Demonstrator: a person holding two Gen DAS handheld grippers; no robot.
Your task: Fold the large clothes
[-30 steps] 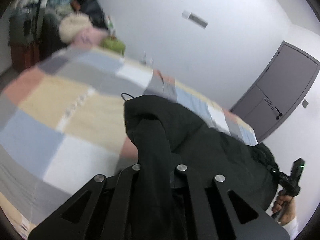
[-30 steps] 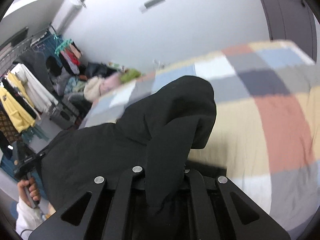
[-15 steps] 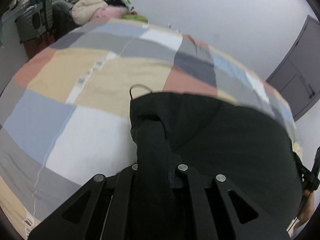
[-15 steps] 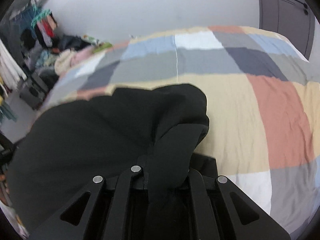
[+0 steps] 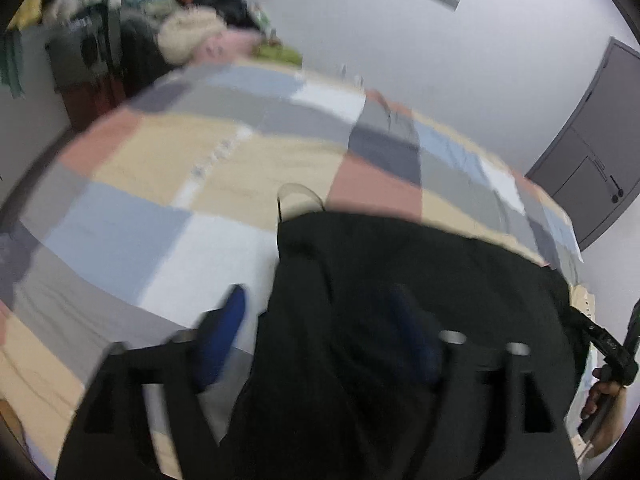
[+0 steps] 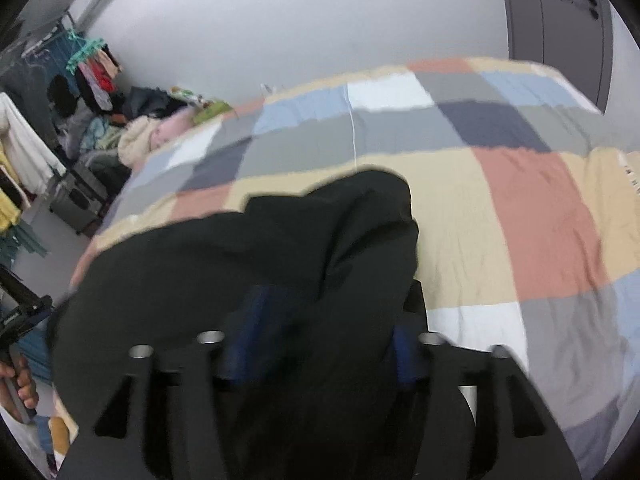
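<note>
Left wrist view: the left gripper [image 5: 320,320] has its jaws spread wide apart, blue pads [image 5: 224,328] showing, and the black garment [image 5: 400,280] draped loosely between and over them, not pinched.
Right wrist view: the right gripper [image 6: 320,320] also stands released, jaws parted, with the same cloth heaped across the gap and over the blue pads [image 6: 402,356].
Garment place: it lies on the bed [image 6: 520,220], directly ahead of both sets of jaws and spilling back over them; its far edge reaches only a little way forward onto the bedspread.
Handling, judged: soft, limp and fairly heavy for cloth; it sags into thick folds and would slump if lifted by one point. Not slippery, not fragile.
Where to hold, judged: two outer corners or a seam edge, one per gripper, well apart, so the span stays taut.
Material and shape: matte black weave, thick rounded ridges; a thin hanging loop [image 5: 298,196] pokes out just ahead of the left jaws.
Bedspread: patchwork of pale blue, grey, tan, pink and white squares, lightly creased.
Sharpness: both views are blurred, so fine texture cannot be told.
</note>
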